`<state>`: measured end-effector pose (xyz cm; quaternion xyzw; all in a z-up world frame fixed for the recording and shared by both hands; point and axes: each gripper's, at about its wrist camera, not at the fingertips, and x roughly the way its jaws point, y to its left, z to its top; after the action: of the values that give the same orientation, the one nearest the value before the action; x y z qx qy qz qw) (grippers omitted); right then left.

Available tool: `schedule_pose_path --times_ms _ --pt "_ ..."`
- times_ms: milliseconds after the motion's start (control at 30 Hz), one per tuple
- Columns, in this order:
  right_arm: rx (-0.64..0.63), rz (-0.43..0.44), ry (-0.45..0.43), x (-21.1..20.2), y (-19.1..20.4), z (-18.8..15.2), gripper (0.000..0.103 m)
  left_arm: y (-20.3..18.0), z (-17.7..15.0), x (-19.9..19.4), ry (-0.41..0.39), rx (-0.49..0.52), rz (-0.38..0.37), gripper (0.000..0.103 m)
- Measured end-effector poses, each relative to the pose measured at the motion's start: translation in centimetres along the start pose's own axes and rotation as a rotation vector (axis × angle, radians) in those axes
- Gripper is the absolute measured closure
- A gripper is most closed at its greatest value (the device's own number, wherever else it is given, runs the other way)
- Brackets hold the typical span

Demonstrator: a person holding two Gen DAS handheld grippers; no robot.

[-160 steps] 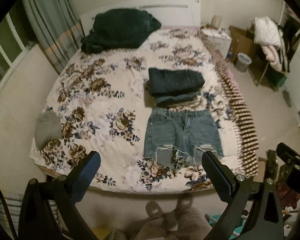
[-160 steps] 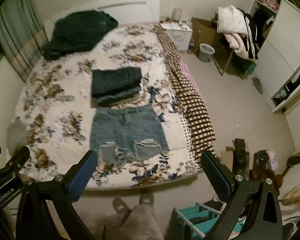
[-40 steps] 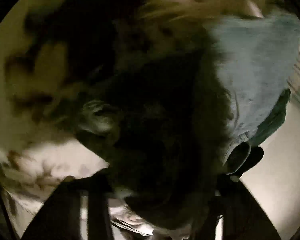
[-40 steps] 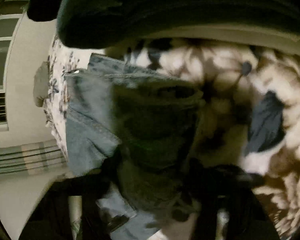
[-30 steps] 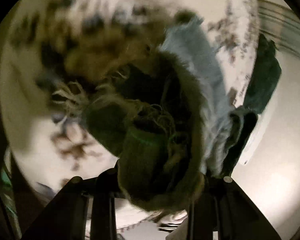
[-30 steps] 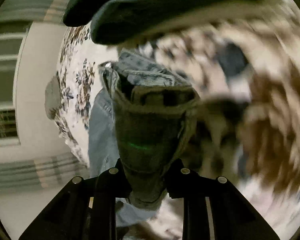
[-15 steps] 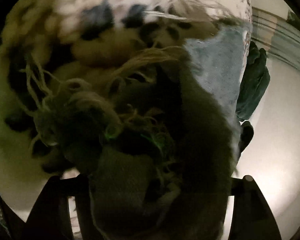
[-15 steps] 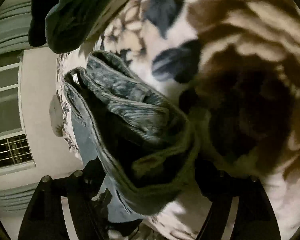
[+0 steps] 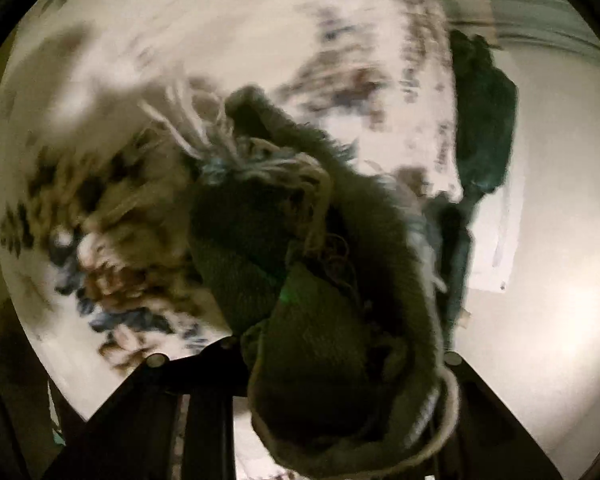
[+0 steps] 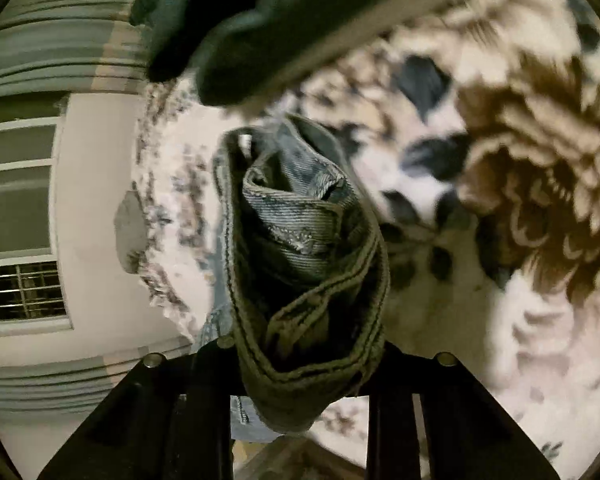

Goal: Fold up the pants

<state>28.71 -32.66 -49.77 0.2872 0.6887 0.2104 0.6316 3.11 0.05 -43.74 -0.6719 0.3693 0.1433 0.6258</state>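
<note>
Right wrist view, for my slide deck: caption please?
Right gripper clamps the denim shorts' bunched waistband above the floral bedspread.

Both fisheye views are dim and warm-toned, with black vignetting round the circular edges and strong bending toward the rim. The left wrist view is heavily motion-blurred across the floral bedspread (image 9: pixel 100 92), with a soft bright glow low on the right wall. The right wrist view is sharper on the denim shorts (image 10: pixel 300 240), which sit in shadow, while the bedspread print smears
</note>
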Motion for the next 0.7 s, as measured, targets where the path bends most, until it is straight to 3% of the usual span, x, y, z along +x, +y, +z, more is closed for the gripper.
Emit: schedule_pose_path --times_ms 100,133,200,433,600,700 --pt "0.0 0.029 -0.028 -3.5 3.1 1.0 0.077 -5.6 1.3 -1.3 0.013 0.054 -0.025 0.079" --pt "-0.004 0.043 -0.051 -5.5 4.6 1.8 0.077 -8.5 4.0 -0.1 0.02 0.067 -0.04 0.079" --pt "-0.006 0.068 -0.091 -8.3 7.1 2.9 0.077 -13.3 4.7 -0.7 0.041 0.131 -0.067 0.079" --pt "0.01 0.172 -0.326 -20.8 15.9 10.9 0.077 -31.1 7.6 3.2 0.126 0.289 -0.185 0.079" --pt "0.037 0.176 -0.491 -25.2 16.2 18.5 0.078 -41.1 9.0 12.2 0.22 0.43 -0.212 0.079" --pt "0.086 0.157 -0.55 -24.7 12.7 21.7 0.078 -43.0 9.9 19.3 0.279 0.506 -0.187 0.079"
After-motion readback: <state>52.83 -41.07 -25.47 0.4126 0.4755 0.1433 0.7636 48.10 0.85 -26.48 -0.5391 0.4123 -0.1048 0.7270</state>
